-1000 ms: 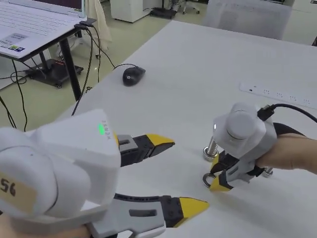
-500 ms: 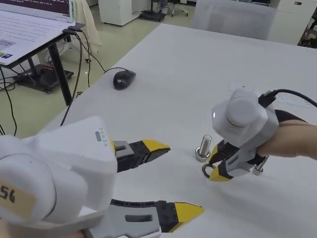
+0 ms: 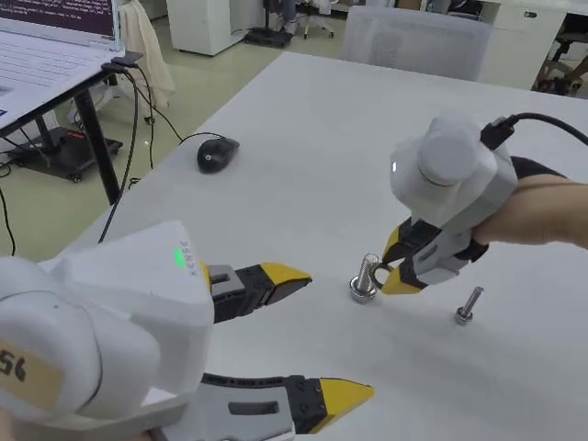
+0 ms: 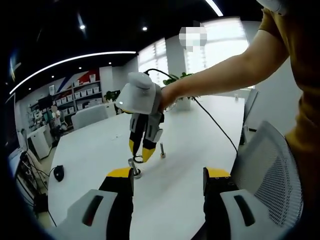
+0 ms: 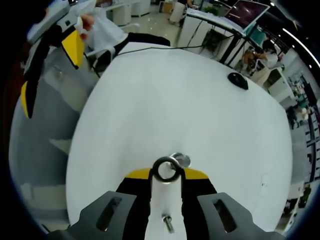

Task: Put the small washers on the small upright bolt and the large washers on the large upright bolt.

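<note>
My right gripper (image 3: 393, 274) is shut on a large metal washer (image 5: 164, 169), a dark ring pinched between its yellow tips (image 5: 142, 174). The washer hangs right beside the top of the large upright bolt (image 3: 364, 281), whose end (image 5: 181, 160) peeks out just behind the ring. The small upright bolt (image 3: 467, 306) stands to the right, free of the gripper. My left gripper (image 3: 317, 335) is open and empty at the near left, well back from both bolts. In the left gripper view the right gripper (image 4: 142, 149) hovers over the large bolt (image 4: 134, 171).
A black mouse (image 3: 217, 153) lies far left on the white table (image 3: 312, 156), its cable running off the edge. A chair (image 3: 413, 41) stands at the far end. A laptop desk (image 3: 55, 55) is beyond the table's left edge.
The right gripper has lifted the washer from low beside the large bolt and carried it left to the bolt's top, uncovering the small bolt. The head camera has shifted.
</note>
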A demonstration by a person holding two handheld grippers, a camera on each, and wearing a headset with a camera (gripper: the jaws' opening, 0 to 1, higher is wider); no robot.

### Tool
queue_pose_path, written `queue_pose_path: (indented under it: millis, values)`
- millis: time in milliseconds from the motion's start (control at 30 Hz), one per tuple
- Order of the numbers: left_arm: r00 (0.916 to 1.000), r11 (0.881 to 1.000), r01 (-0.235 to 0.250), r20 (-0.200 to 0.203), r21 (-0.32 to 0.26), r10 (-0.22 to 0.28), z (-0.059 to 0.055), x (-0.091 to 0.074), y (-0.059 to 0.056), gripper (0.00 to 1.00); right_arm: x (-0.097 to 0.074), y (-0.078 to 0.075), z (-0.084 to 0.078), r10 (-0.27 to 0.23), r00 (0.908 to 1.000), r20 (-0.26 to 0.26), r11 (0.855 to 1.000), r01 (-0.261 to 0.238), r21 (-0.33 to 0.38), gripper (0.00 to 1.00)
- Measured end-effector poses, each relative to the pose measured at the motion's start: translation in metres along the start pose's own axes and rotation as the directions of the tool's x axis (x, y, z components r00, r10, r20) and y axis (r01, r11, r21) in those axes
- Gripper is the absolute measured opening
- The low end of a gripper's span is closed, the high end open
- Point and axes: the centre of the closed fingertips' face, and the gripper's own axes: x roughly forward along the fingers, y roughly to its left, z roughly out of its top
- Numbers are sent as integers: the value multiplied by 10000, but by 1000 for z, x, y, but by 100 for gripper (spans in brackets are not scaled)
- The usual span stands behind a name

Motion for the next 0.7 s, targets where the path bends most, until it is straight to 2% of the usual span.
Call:
queue_pose_path:
  millis: [233,333,467,700]
  values:
    - [9999,9999,-112,12,-78,112,-2,-2,1,55,2,-19,9,-176,9998,-105,9998,176,-69,22]
    - [9998,9997,-188,6,-128,188,-3,-3,4,55,8,-27,7,-60,9999,-103,10000,61,48,22]
    - [9996,9995,-267,7,-157,268,-3,-4,7,55,17,-24,1,94,9993,-355,10000,-94,-7,22]
    - [9994,9992,-339,5,-205,339,-4,-3,10,55,25,-29,-3,180,9989,-437,9998,-180,18,22]
